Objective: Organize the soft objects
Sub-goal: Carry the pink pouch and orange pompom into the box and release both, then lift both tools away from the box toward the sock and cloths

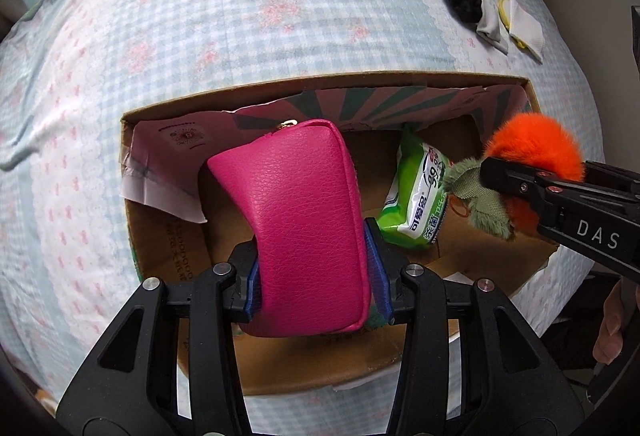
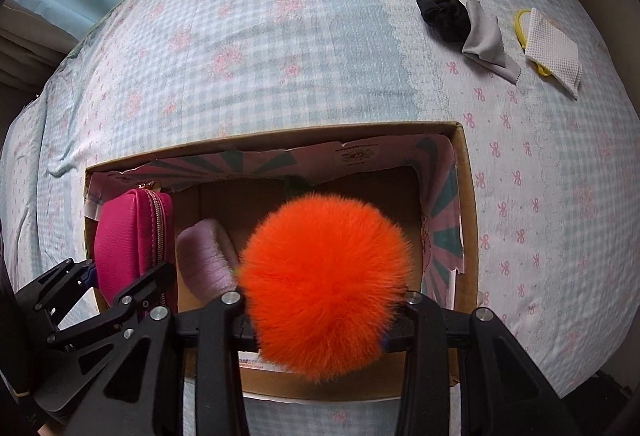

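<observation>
Pinching the pink pouch [image 1: 304, 224] between the left gripper's [image 1: 316, 288] fingers, right gripper's [image 2: 320, 328] fingers clamp the orange pompom [image 2: 324, 284]

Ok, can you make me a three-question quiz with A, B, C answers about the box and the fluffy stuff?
1. Where do the socks lie?
A. in the box
B. on the bed cover, far from the box
C. in a gripper

2. What colour is the fluffy ball?
A. orange
B. blue
C. white

3. What is the left gripper doing?
A. hanging open with nothing in it
B. holding a sock
C. gripping the pink pouch

Answers:
1 B, the black sock and grey sock lie on the bed cover, away from the cardboard box.
2 A, the fluffy ball in the right gripper is bright orange.
3 C, the left gripper has its blue pads against both sides of the pink pouch, over the box.
</observation>
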Available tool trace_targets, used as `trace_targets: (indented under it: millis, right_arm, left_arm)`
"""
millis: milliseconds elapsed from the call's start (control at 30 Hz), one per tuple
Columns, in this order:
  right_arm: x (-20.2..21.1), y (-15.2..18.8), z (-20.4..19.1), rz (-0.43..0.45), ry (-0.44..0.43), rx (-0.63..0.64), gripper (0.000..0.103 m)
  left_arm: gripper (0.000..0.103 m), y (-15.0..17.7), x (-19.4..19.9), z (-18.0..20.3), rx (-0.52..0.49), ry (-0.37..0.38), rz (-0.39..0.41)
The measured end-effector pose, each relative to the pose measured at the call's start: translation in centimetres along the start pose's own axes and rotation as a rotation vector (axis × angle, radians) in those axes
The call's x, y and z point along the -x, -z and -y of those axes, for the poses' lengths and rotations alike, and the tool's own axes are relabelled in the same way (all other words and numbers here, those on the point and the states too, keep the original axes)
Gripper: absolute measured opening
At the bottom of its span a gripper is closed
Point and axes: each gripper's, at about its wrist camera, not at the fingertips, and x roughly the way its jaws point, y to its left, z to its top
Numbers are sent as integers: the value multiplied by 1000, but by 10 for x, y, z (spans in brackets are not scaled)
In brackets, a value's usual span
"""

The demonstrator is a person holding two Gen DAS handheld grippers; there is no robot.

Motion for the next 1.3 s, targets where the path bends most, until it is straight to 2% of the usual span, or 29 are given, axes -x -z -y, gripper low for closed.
trace_targets:
  millis: [33, 67, 100, 133, 167, 333, 500, 833, 1100, 1300]
  right_arm:
    - [-2, 0, 2, -7, 8, -9, 42]
    - [-4, -1, 4, -12, 12, -15, 53]
    - [-5, -1, 6, -16, 18, -19, 64]
    - [-6, -1, 7, -15, 22, -22, 91]
    - [-6, -1, 9, -9, 25, -29, 103]
    - [-4, -1, 16, 17, -6, -64, 103]
    - [-2, 5, 12, 25, -10, -38, 103]
    - [26, 22, 7, 87, -30, 3, 103]
    - [82, 42, 2, 170, -47, 39, 103]
    - [151, 64, 2, 288, -18, 103, 103]
  left_arm:
    - [53, -2, 0, 0, -7, 4, 4]
    - [85, -3, 0, 0, -14, 0, 6]
    - [102, -3, 1, 1, -23, -17, 14]
    - [103, -2, 3, 0, -34, -24, 29]
    - [103, 0, 4, 0, -44, -26, 30]
    - [103, 7, 6, -3, -32, -31, 23]
    - [103, 13, 13, -6, 4, -42, 36]
    - [103, 32, 55, 3, 35, -63, 109]
    - [103, 59, 121, 17, 89, -65, 207]
    - [103, 81, 187, 31, 148, -62, 301]
